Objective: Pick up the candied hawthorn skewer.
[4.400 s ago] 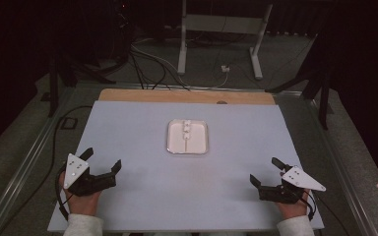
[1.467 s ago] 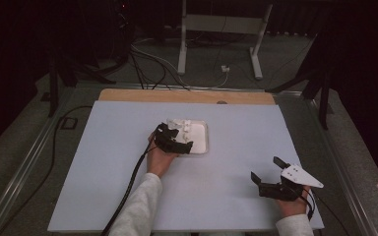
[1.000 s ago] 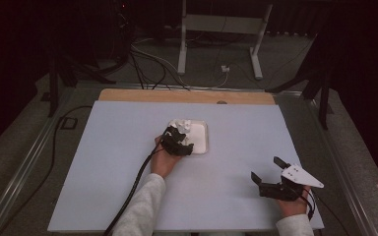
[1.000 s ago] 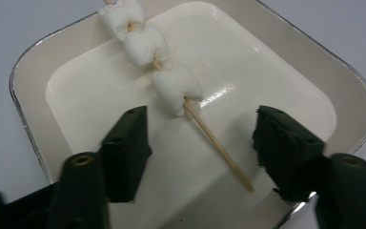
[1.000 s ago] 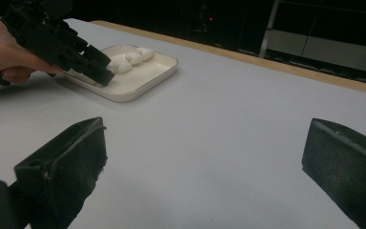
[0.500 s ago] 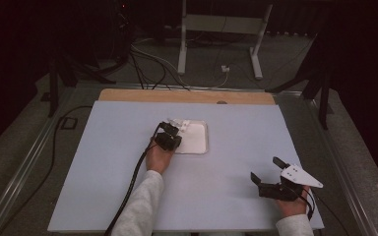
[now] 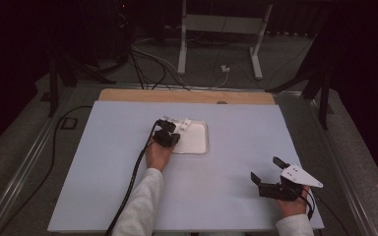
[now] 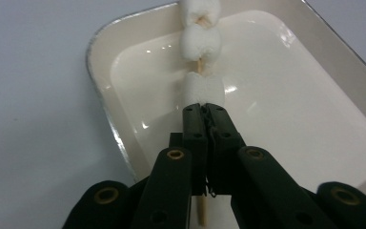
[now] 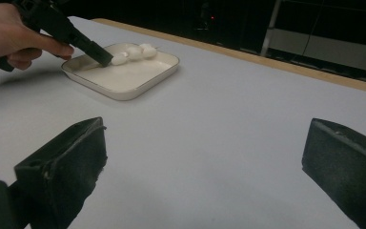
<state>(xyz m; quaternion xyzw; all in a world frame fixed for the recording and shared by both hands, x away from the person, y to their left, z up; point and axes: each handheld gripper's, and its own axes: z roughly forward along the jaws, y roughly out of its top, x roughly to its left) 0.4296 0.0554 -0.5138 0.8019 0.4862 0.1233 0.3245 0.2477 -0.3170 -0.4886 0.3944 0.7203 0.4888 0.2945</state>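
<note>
A wooden skewer with three white marshmallows (image 8: 200,43) hangs over a shallow white dish (image 8: 105,109). My left gripper (image 8: 204,109) is shut on the bare stick just below the nearest marshmallow, its jaws having just closed there. From above, the left gripper (image 7: 170,129) is at the dish's (image 7: 197,145) left rim, with the skewer (image 7: 182,123) pointing at the far left corner. My right gripper (image 7: 266,169) rests open at the front right of the table with nothing between its jaws. In the right gripper view (image 9: 205,167), the left gripper (image 9: 106,59) and skewer (image 9: 134,52) are over the dish (image 9: 124,90).
The dish sits mid-table on a pale blue board (image 7: 236,196) with a wooden strip (image 7: 187,96) along its far edge. A black cable (image 7: 133,182) trails from the left gripper beside the sleeve. Cables and a metal stand (image 7: 216,24) lie on the floor beyond.
The left hand came from the front left of the table to the dish, then shifted slightly left with its jaws closed on the skewer stick. The right hand has stayed put.
</note>
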